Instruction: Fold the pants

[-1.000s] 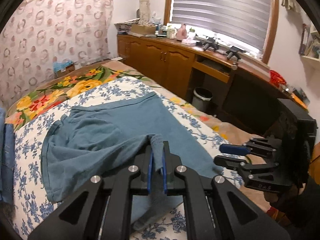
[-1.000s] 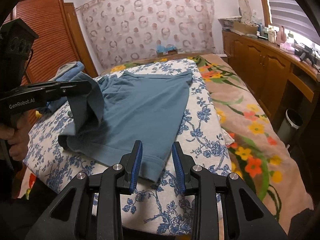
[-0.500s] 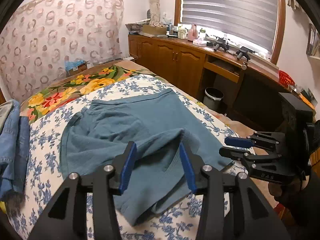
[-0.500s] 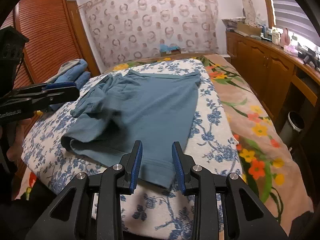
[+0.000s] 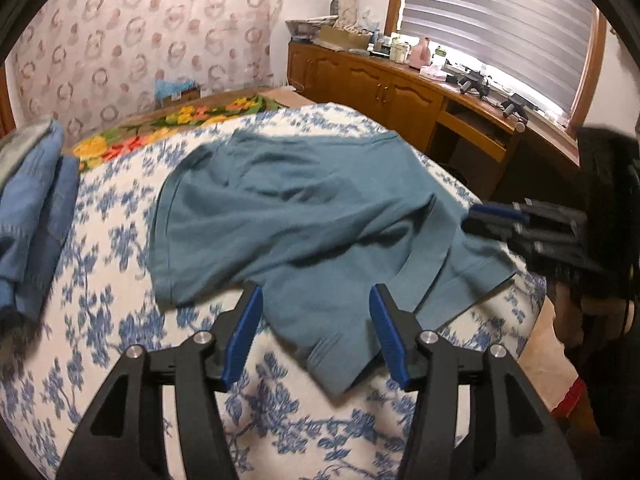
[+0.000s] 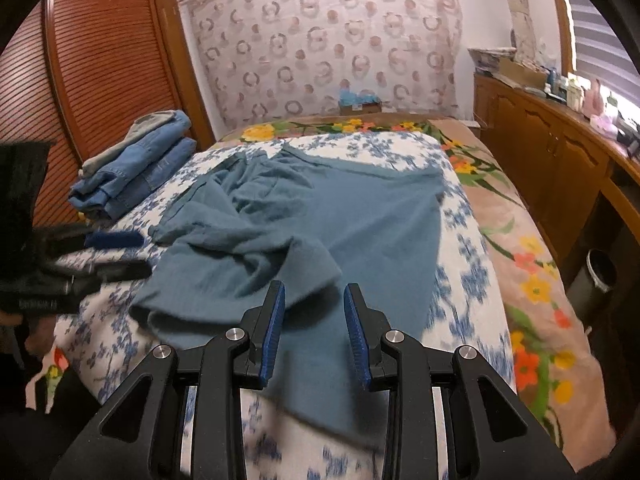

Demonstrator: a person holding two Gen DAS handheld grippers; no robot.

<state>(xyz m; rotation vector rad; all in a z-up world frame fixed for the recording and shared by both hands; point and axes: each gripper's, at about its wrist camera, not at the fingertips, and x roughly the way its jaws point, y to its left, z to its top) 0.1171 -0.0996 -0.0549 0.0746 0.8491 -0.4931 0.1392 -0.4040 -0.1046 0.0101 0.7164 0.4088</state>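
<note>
Teal cotton shorts half-folded on the blue-flowered white bedspread, both grippers empty.

The left gripper (image 5: 316, 332), jaws opening with nothing pinched, hovers over the near hem of the teal soft-knit pants (image 5: 304, 216), which lie just ahead on the bedspread (image 5: 100, 320), long axis running away toward the waistband. The right gripper (image 6: 314, 330) stands released, part-open above the same hem. Neither is clearly nearer. No writing is legible.

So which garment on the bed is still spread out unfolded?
The teal cotton shorts on the floral sheet; the blue denim pieces sit folded in a stack beside them.
</note>
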